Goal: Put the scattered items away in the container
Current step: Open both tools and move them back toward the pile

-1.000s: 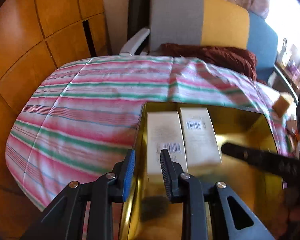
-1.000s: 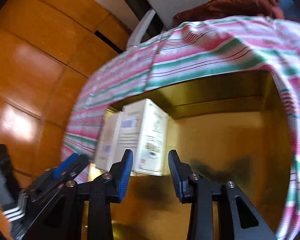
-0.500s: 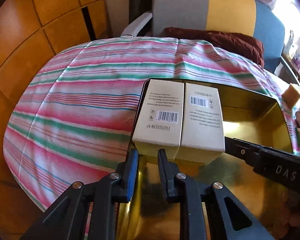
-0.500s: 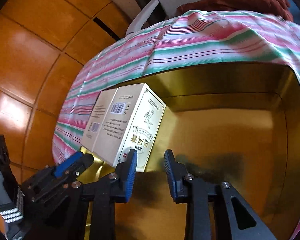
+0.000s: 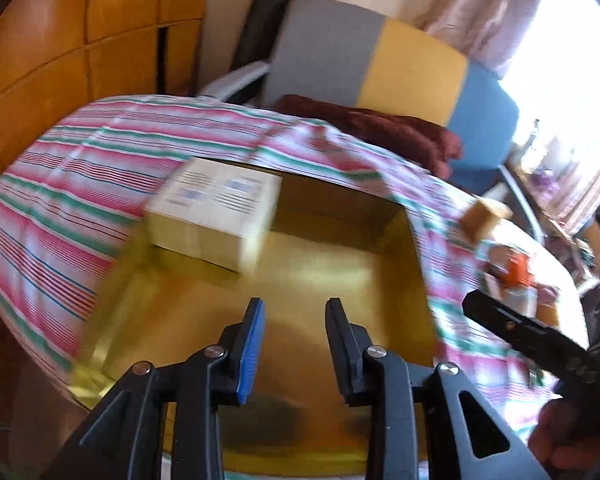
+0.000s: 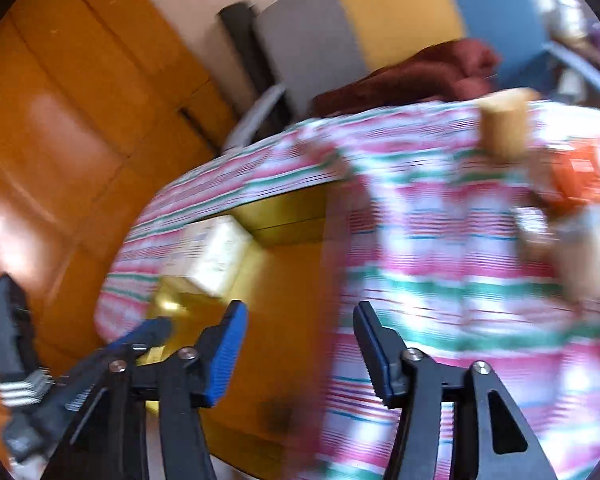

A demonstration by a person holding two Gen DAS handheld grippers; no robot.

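A gold metal tin sits on the striped tablecloth. Two cream boxes lie side by side in its far left corner. My left gripper hangs open over the tin's near floor, nothing between its fingers. My right gripper is open wide above the tin's right wall, also holding nothing. Loose items lie on the cloth to the right: a tan block, an orange-red packet and a pale box, all blurred.
The striped cloth drops off at the table's left edge beside wooden wall panels. A grey, yellow and blue chair with a dark red blanket stands behind. The right gripper's body and a hand show at right.
Both grippers opened wider and drew back from the boxes. The views swung right, bringing the loose items on the cloth into sight. The two boxes stay in the tin's corner.
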